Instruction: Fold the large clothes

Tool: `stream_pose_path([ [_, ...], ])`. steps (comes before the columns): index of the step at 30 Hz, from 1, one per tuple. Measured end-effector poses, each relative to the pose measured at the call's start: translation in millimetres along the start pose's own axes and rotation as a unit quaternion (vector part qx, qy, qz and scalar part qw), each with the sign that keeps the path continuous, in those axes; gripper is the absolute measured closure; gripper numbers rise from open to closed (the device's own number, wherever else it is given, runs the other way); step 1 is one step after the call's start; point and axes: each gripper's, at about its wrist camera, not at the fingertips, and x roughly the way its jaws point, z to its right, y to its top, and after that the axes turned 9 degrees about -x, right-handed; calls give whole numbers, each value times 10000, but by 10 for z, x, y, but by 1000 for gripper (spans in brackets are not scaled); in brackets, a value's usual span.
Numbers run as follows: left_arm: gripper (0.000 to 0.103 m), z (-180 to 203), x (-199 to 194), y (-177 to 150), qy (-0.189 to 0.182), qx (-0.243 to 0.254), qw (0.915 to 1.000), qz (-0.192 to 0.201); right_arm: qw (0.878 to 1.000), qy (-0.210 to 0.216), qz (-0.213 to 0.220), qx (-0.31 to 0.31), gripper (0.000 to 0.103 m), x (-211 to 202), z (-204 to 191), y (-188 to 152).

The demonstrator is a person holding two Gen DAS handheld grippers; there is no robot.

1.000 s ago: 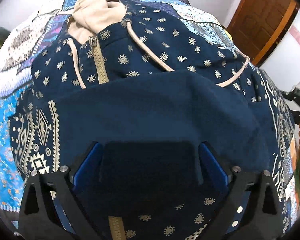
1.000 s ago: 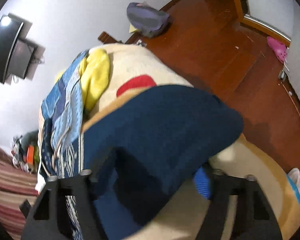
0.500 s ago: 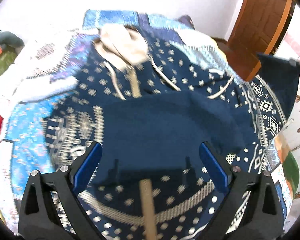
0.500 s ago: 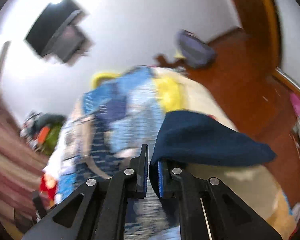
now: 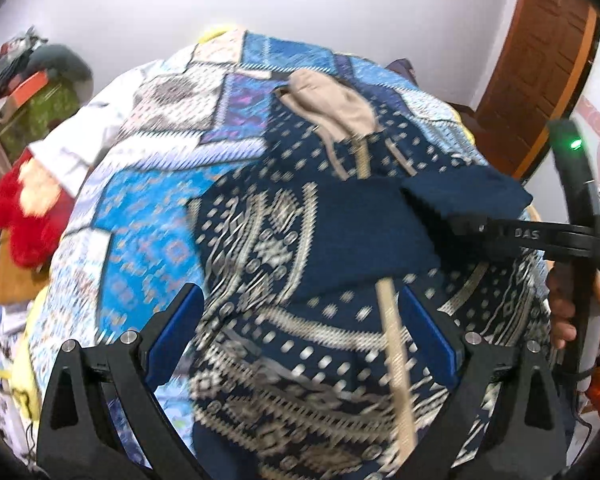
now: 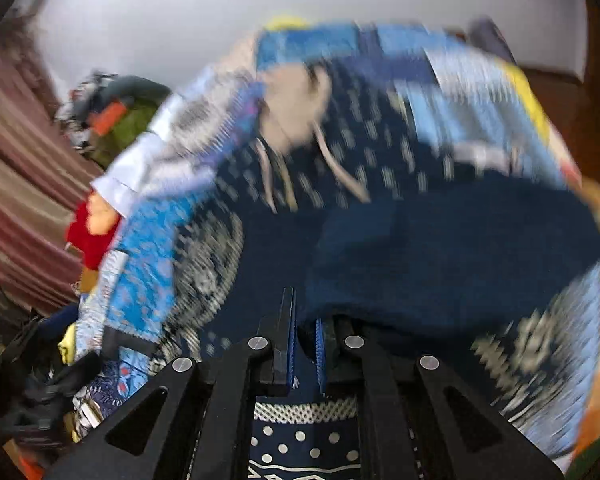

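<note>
One navy zip-up hoodie with cream patterning and a beige hood (image 5: pixel 340 240) is spread on the blue patchwork bedspread (image 5: pixel 148 208). Its plain navy sleeve (image 6: pixel 440 240) is clamped by the right gripper (image 6: pixel 305 344); the left gripper (image 5: pixel 300 344) is splayed, holding nothing.

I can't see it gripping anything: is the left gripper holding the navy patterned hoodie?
No: the left gripper is wide open, hovering over the navy patterned hoodie, blue pads apart.
</note>
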Motion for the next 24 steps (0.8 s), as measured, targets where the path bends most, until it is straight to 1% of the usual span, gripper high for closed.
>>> stream_pose_path([
  [2, 4, -81, 5, -76, 64, -20, 10000, -69, 9986, -51, -446, 277, 96, 175, 104, -130],
  [4, 4, -112, 16, -131, 78, -33, 9999, -131, 9927, -111, -1114, 456, 96, 328, 205, -279],
  [5, 4, -109, 25, -154, 66, -35, 9998, -170, 9916, -79, -1213, 451, 96, 352, 242, -326],
  [6, 4, -97, 31, -168, 46, -28, 9998, -189, 9928, 24, -1143, 358, 96, 283, 250, -412],
  [7, 4, -66, 37, -176, 19, -10, 9998, -202, 9933, 24, -1135, 235, 96, 225, 244, -461],
  [9, 4, 18, 48, -165, -44, 43, 9997, -224, 9920, -67, -1256, -134, 96, 78, 219, -575],
  [12, 4, 273, 54, -90, -146, 258, 9993, -213, 9939, 24, -1016, -420, 96, -237, 267, -678],
  [15, 4, 628, 69, 26, -327, 541, 9978, -182, 9974, -131, -582, -408, 96, -620, 436, -737],
  [16, 4, 755, 86, 68, -415, 619, 9970, -199, 9983, -248, -370, -381, 96, -780, 544, -754],
  [18, 4, 1039, 150, 155, -620, 759, 9948, -269, 9977, -553, -98, -374, 96, -971, 669, -733],
  [20, 4, 1380, 273, 247, -848, 908, 9914, -401, 9946, -967, 164, -355, 96, -1191, 859, -749],
  [22, 4, 1647, 387, 288, -946, 1077, 9885, -485, 9912, -1255, 315, -286, 96, -1327, 1054, -787],
  [24, 4, 1980, 565, 320, -931, 1323, 9850, -601, 9889, -1418, 412, -183, 96, -1446, 1246, -842],
])
